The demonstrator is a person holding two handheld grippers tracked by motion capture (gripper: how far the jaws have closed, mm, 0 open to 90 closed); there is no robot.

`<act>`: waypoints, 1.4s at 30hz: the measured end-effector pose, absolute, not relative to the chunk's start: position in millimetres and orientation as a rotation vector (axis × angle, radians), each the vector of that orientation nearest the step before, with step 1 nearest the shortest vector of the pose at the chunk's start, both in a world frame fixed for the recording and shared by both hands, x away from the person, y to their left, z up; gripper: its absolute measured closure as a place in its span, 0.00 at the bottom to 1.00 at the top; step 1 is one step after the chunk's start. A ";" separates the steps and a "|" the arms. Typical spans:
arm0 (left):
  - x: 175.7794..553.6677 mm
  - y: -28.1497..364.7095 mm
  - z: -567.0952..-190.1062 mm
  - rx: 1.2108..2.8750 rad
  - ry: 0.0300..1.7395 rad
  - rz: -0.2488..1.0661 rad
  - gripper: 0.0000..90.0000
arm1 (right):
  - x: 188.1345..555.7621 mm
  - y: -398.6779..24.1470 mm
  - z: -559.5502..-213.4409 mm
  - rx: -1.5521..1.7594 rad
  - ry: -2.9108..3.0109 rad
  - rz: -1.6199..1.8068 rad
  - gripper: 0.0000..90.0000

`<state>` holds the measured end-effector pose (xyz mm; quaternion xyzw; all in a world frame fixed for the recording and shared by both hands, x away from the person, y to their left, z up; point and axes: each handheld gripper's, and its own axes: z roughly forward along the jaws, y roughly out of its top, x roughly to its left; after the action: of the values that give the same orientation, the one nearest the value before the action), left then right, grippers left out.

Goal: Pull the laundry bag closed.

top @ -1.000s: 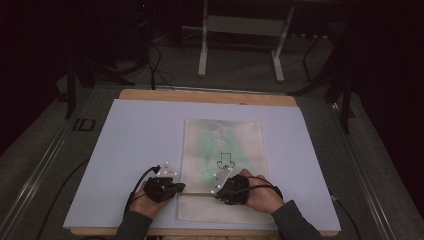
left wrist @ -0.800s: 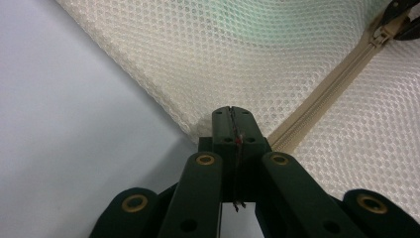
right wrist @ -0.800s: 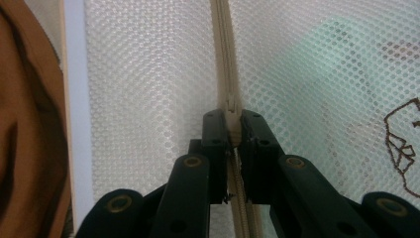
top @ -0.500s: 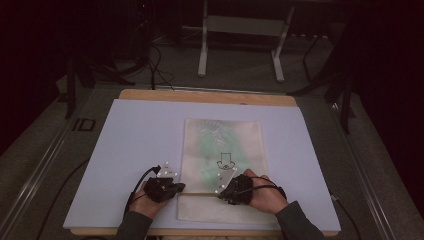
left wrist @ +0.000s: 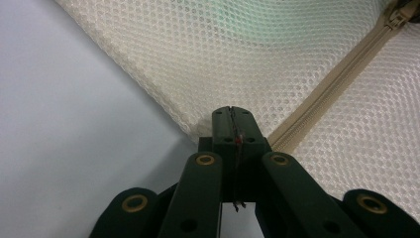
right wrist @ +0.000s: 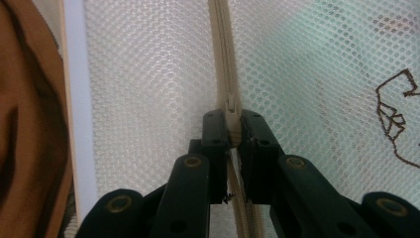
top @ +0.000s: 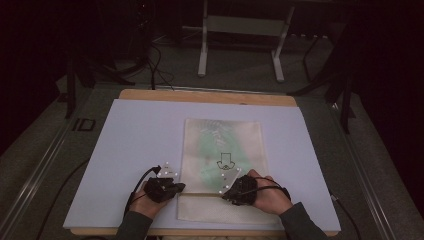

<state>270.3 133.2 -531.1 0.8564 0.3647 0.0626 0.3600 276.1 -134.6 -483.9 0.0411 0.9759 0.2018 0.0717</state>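
Observation:
A cream mesh bag (top: 225,145) lies flat on the white board (top: 140,140), with something pale green inside it and a black stitched mark (top: 224,162) on top. Its zipper (top: 202,194) runs across the near end. My left gripper (top: 181,187) is shut on the bag's left edge, at the zipper's end (left wrist: 232,113). The beige zipper (left wrist: 322,94) runs away from it to the upper right. My right gripper (top: 225,194) is shut on the zipper pull (right wrist: 231,106), and its jaws (right wrist: 232,124) straddle the zipper tape (right wrist: 223,49).
The board rests on a wooden table (top: 200,96). Behind it stand the legs of a metal frame (top: 240,45), with cables on the dark floor (top: 155,65). Bare board (left wrist: 64,124) lies left of the bag. A brown surface (right wrist: 29,124) shows past the board's edge.
My right gripper has crept slightly to the right along the zipper. The left gripper has stayed in place.

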 end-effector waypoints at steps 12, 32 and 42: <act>270.0 133.0 -531.1 2.210 0.938 0.166 1.00 | 274.8 -138.1 -482.6 0.126 2.933 0.617 0.92; 270.0 133.0 -531.1 2.210 0.938 0.165 1.00 | 275.1 -144.1 -480.4 0.135 2.932 0.627 0.92; 269.9 132.8 -530.9 2.213 0.937 0.167 1.00 | 275.1 -151.7 -479.2 0.156 2.933 0.606 0.92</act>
<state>269.9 132.8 -530.9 0.8578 0.3630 0.0649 0.3581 275.1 -151.7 -479.2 0.0519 0.9755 0.2016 0.0711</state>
